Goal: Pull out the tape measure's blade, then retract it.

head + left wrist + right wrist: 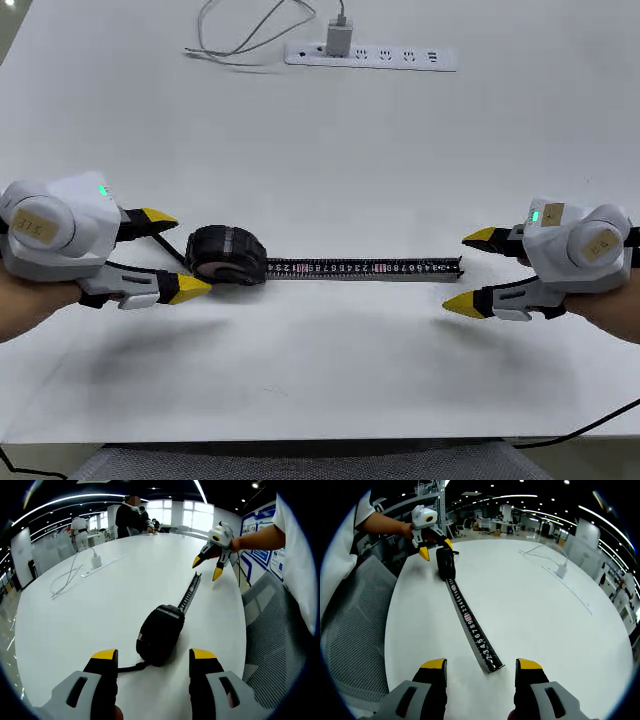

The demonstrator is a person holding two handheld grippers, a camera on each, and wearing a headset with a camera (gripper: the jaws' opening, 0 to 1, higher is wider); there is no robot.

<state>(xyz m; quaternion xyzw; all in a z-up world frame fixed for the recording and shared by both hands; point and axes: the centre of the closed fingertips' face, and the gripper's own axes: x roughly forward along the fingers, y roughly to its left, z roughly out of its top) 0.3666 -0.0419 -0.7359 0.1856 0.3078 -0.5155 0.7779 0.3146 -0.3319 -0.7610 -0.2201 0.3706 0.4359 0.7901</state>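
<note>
Tape measure (227,255) lies on the white bench (320,150) with its blade (365,268) drawn out and flat, numbers up, between the two claws. The black case rests on its side at the person's left, and the blade runs straight from it toward the right.

The left claw (190,252) is spread wide and clamps nothing. In the left gripper view the case sits just ahead of the yellow tips, and its strap (131,668) trails back into the gap between them. In the head view the near tip looks to be touching the case or just beside it; which of the two cannot be told.

The right claw (457,272) is also apart and empty. The blade's end lies between its two tips, with neither one pressing on it.

By the look of it, the pull-out is done and the retract is the step in hand. With nobody holding it, the blade lies extended, which suggests a lock or friction is keeping it out. The next move likely calls for the left claw to close on the case and steady it. The right claw would then pinch the blade's end and walk it back toward the case, so the spring does not whip it home.
</note>
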